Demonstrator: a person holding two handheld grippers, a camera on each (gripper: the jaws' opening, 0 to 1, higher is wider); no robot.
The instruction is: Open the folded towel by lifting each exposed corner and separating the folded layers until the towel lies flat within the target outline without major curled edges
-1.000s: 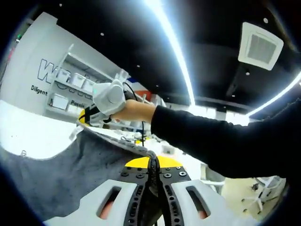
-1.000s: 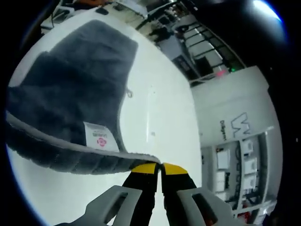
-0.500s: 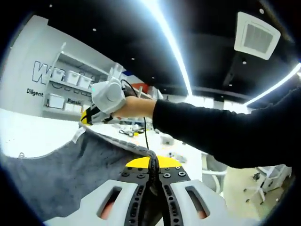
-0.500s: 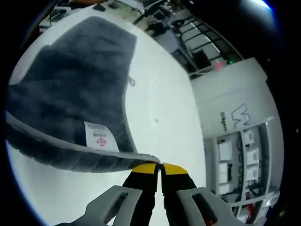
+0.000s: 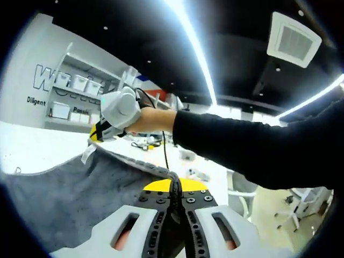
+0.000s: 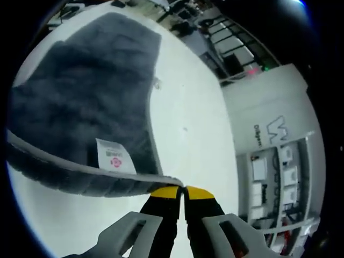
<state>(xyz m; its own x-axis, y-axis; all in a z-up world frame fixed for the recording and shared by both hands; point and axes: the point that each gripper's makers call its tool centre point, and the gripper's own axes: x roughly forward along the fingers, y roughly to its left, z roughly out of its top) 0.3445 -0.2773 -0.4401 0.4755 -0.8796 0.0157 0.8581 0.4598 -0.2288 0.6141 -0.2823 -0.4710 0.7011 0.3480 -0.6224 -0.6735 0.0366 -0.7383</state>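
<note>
Above the white table (image 6: 199, 140), the grey towel (image 6: 86, 102) hangs stretched between both grippers, its far part lying on the tabletop. Left gripper (image 5: 174, 185) jaws are clamped on one towel corner; right gripper (image 6: 184, 189) jaws pinch the other, beside the white label (image 6: 111, 159). Compared with one second earlier, the towel reaches slightly farther across the table.

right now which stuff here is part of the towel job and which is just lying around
Part of the job:
- grey towel, held up by its edge
- its white care label
- left gripper, shut on a towel corner
- right gripper, shut on the other corner
- white table under it

Just lying about:
- wall shelves with white bins
- ceiling vent
- chair
</note>
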